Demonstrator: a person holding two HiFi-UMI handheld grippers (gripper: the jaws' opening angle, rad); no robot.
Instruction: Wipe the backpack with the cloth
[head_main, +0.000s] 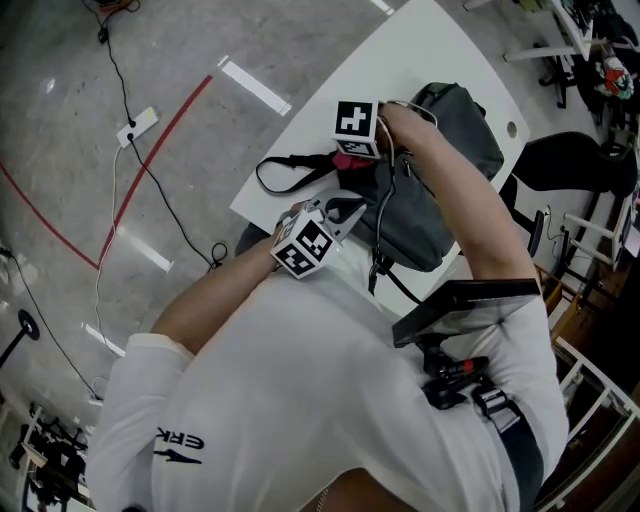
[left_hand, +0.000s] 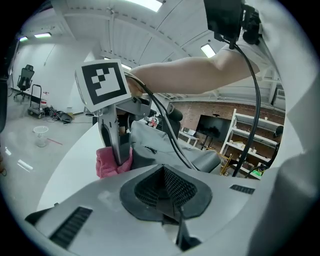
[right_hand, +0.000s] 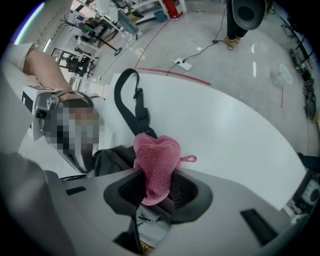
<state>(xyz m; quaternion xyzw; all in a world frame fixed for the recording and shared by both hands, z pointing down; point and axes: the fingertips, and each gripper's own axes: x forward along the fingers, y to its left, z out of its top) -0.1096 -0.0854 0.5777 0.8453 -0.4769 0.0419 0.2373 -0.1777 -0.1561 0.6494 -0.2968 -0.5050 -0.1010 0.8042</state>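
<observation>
A grey backpack (head_main: 450, 140) lies on the white table (head_main: 420, 50), its black strap (head_main: 290, 170) trailing toward the table's left edge. My right gripper (head_main: 350, 158) is shut on a pink cloth (head_main: 352, 163) and presses it to the near left end of the backpack. In the right gripper view the cloth (right_hand: 157, 162) bulges out of the jaws (right_hand: 157, 187), with the strap (right_hand: 131, 102) just beyond. My left gripper (head_main: 345, 210) hovers at the backpack's near side, shut (left_hand: 167, 192) with nothing seen in it. It looks at the cloth (left_hand: 111, 162) and the backpack (left_hand: 200, 160).
A black office chair (head_main: 570, 165) stands right of the table. On the floor to the left lie a power strip (head_main: 138, 123), cables and a red tape line (head_main: 160, 150). A plastic cup (left_hand: 40, 135) stands on the floor. Shelving (head_main: 600, 240) lines the right side.
</observation>
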